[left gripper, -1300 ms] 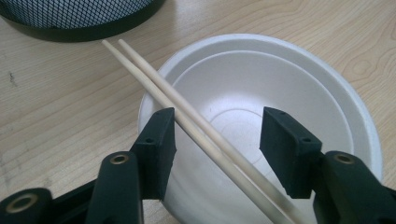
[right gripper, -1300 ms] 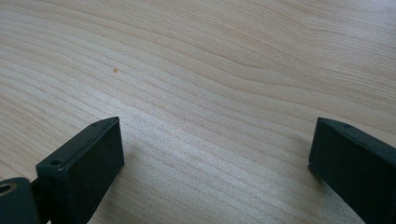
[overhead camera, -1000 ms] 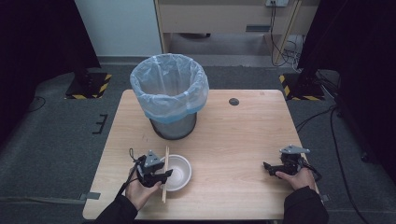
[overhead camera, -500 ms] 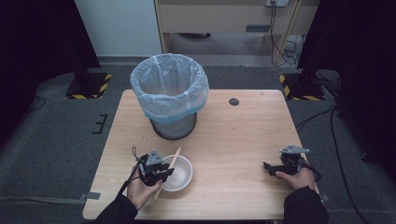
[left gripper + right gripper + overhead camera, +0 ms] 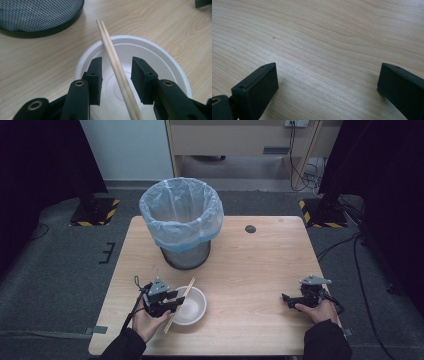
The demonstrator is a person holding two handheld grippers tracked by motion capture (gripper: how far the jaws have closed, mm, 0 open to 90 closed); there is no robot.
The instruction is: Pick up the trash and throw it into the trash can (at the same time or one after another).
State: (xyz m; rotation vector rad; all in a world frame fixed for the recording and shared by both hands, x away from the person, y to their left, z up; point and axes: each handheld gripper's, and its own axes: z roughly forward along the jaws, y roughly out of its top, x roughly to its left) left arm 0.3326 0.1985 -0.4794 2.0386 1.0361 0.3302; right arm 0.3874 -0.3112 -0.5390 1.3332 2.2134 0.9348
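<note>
Chopsticks (image 5: 116,67) have tilted since the earlier frame, their far tips now toward the bin (image 5: 181,225), and the left claw (image 5: 117,75) has just been opening, the pair between its jaws but not pressed. They lie across the white bowl (image 5: 191,305) near the table's (image 5: 260,270) front-left corner. To grip well, centre both sticks, then close evenly. The right claw (image 5: 327,82) rests wide open and empty near the front-right corner.

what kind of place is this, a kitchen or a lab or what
Probably a lab or recording room, not a kitchen: a lone wooden table on grey carpet, hazard-striped stand bases, loose cables, and a lined bin on the table.
</note>
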